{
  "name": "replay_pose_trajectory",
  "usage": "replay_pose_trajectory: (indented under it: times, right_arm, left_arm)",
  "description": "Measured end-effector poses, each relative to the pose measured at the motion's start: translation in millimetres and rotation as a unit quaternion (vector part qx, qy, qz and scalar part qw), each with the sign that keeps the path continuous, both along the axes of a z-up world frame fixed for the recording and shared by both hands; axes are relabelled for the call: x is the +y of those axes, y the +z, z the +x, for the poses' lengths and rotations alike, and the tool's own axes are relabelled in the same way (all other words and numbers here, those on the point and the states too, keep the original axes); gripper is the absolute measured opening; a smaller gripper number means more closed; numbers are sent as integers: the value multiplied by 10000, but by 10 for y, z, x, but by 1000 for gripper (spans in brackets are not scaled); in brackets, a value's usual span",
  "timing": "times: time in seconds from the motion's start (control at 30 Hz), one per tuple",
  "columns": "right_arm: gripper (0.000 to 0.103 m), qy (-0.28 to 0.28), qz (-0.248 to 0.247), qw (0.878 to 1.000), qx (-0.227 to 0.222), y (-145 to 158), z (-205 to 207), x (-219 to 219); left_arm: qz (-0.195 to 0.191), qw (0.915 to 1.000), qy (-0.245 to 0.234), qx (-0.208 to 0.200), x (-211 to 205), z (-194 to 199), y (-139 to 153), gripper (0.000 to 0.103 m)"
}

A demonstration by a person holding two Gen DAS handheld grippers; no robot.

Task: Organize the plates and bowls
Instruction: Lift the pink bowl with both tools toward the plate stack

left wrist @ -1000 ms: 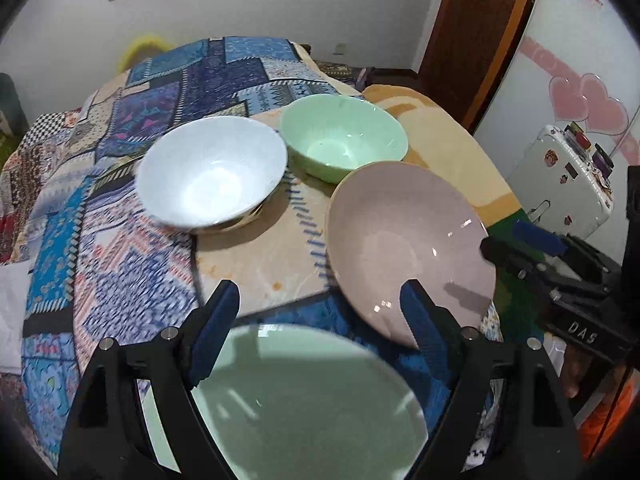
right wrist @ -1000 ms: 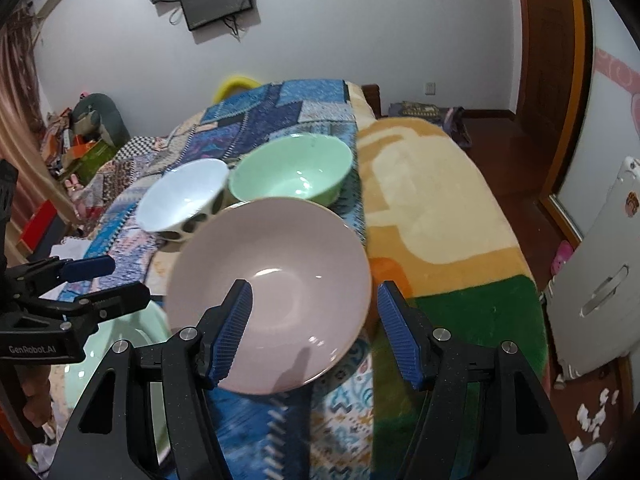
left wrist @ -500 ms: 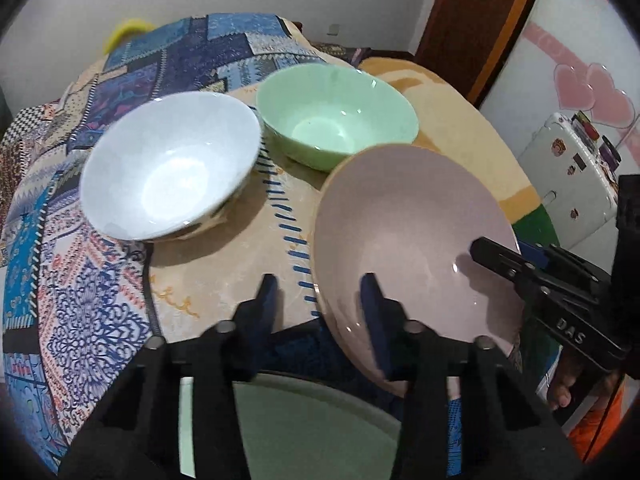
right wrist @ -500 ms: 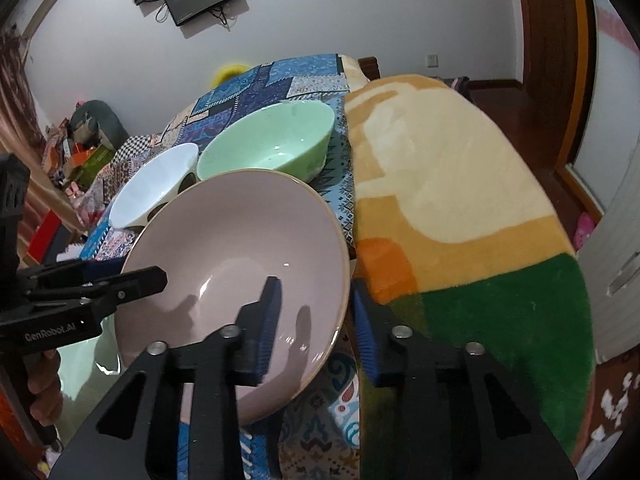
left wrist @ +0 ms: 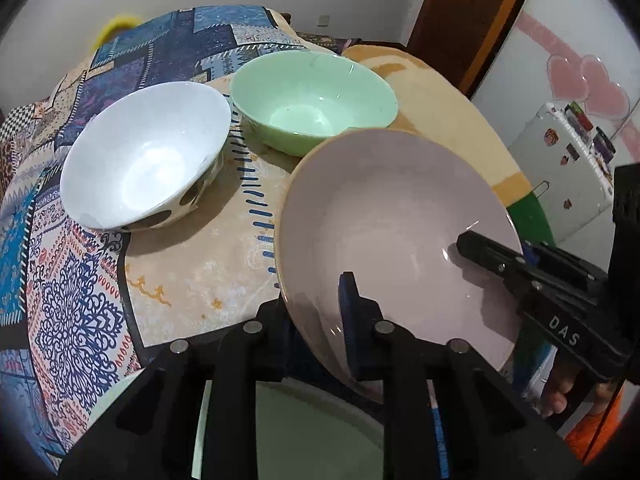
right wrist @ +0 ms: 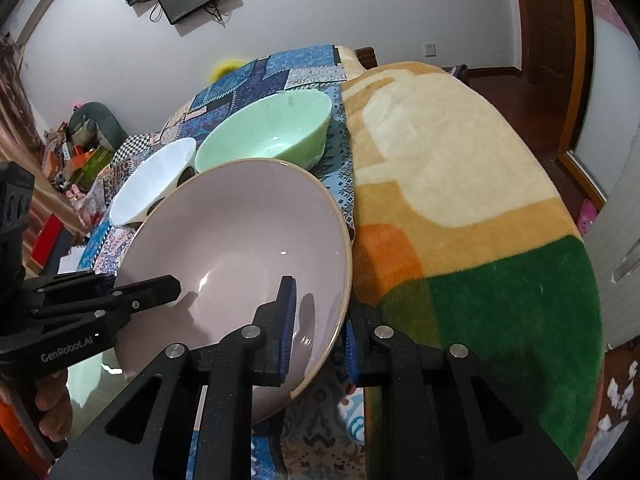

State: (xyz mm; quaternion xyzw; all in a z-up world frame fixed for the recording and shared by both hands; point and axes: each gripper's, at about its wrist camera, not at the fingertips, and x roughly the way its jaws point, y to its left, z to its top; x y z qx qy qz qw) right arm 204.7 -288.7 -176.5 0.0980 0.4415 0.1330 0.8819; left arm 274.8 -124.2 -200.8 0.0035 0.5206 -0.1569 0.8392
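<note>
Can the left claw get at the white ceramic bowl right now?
Probably not yet: the left claw is shut on the rim of the pink ceramic plate. The path to the white ceramic bowl looks free once it lets go.

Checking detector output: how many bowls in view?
3. White bowl at the left on the patterned cloth, green bowl behind it to the right, pink bowl nearest, rim clamped. More may be hidden.

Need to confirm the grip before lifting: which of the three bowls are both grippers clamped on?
The wide pink bowl: left gripper and right gripper pinch its rim. The white bowl and green bowl sit untouched.
</note>
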Motion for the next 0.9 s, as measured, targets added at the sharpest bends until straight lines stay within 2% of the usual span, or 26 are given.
replay_pose_trajectory:
  times: [0.5,0.9]
  right_arm:
    - [19,0,-172,9996,-228,305,-175,119]
    - [19,214,-252,9979,-558,559,-369,447]
  left_arm:
    - [-114,9995,-44,-300,79,-372,386,20]
    - [-191,9982,197,-531,440,-845,719,20]
